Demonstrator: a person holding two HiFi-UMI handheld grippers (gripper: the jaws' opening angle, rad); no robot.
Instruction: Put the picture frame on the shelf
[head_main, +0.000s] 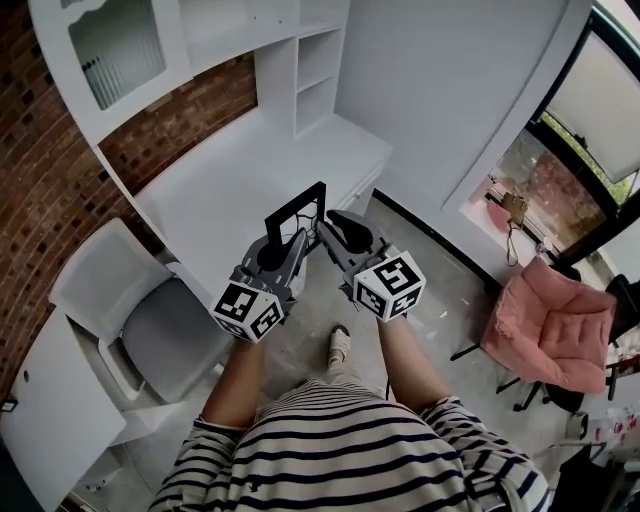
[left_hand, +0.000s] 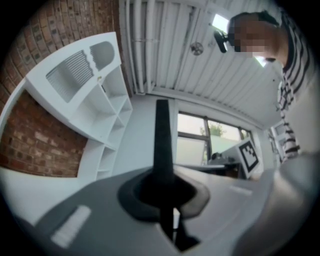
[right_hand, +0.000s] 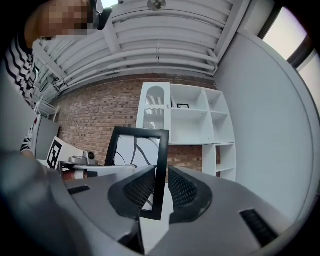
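Note:
A black picture frame (head_main: 296, 211) hangs upright over the front edge of the white desk (head_main: 230, 185), between my two grippers. My left gripper (head_main: 296, 243) is shut on its lower left side; in the left gripper view the frame (left_hand: 162, 142) shows edge-on as a dark bar rising out of the closed jaws (left_hand: 162, 189). My right gripper (head_main: 328, 229) straddles the frame's right bar (right_hand: 160, 170), and a gap shows beside its right pad (right_hand: 182, 189). The white shelf unit (head_main: 320, 68) stands at the desk's far end, also visible ahead (right_hand: 192, 125).
A grey chair (head_main: 150, 325) stands at the left of the desk, a pink chair (head_main: 555, 320) at the right on the floor. A brick wall (head_main: 40, 170) backs the desk. A small framed picture (right_hand: 183, 106) sits in an upper shelf compartment.

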